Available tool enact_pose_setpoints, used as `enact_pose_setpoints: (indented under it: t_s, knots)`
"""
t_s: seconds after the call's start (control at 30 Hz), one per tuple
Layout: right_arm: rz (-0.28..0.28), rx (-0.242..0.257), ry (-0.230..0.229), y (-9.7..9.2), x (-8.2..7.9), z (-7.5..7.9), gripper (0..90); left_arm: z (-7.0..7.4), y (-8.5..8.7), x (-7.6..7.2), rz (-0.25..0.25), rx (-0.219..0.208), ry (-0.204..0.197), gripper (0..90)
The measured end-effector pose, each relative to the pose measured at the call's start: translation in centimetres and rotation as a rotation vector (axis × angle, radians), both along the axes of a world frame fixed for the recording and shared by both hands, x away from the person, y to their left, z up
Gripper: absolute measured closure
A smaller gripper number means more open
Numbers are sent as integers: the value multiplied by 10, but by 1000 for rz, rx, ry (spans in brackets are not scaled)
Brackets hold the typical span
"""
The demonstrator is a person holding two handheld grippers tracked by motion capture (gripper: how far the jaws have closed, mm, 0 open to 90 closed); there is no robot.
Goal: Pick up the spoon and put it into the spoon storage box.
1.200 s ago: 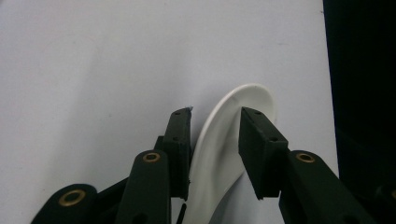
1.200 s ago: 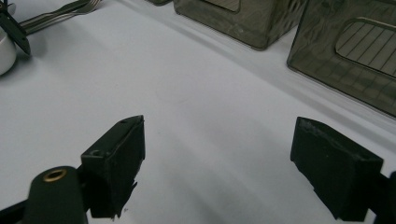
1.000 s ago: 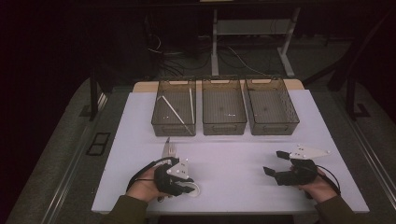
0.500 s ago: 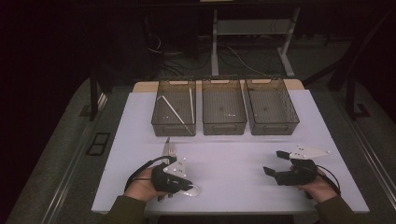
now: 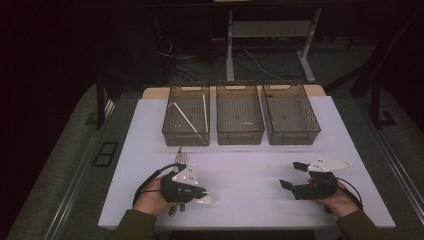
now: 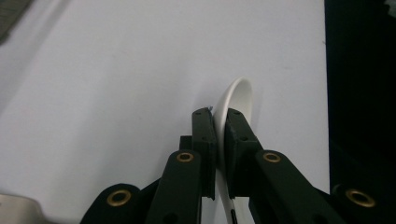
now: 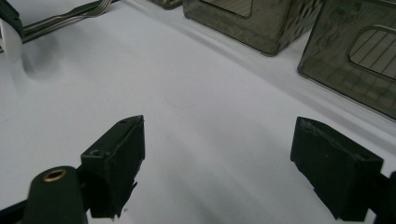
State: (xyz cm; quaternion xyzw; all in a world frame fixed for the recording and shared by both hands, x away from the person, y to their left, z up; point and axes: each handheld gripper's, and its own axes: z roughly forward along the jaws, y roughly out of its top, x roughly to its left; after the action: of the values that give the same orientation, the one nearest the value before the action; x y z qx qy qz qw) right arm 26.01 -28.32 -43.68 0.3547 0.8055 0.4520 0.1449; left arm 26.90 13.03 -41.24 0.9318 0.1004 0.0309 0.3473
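A white plastic spoon (image 6: 238,93) lies low over the white table mat (image 5: 250,165) near its front left. My left gripper (image 6: 218,116) is shut on the spoon's handle, and the curved bowl sticks out past the jaw tips. Its jaws have just been closing with the spoon between them. In the high view the left gripper (image 5: 200,196) points right, with the spoon (image 5: 209,198) at its tip. My right gripper (image 5: 290,174) rests at the front right, and its jaws (image 7: 217,135) stand wide open over bare mat with nothing between them.
Three dark mesh bins stand in a row at the back: left bin (image 5: 172,132) holding long white utensils (image 5: 187,120), middle bin (image 5: 240,135), right bin (image 5: 292,135). Metal forks (image 5: 180,159) lie just beyond my left hand. The mat's front edge is close to both hands.
The left gripper has turned slightly rightward and closed onto the white spoon. The right gripper has not moved.
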Motion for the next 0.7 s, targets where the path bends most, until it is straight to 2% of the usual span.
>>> enact_pose_setpoints:
  t_s: [0.07, 0.27, 0.53, 0.7]
  knots:
    - [4, 8, 14, 1, 0, -1, 129, 2, 1, 1, 15, -9, -7, 837]
    - [-14, 10, 32, 2, -2, -3, 123, 8, 2, 2, 44, -29, -43, 837]
    - [-14, 0, 21, 1, -1, -4, 124, 13, -1, 5, 71, -47, -73, 837]
    - [-16, 5, 24, 0, -2, -3, 124, 20, -4, 7, 93, -76, -107, 837]
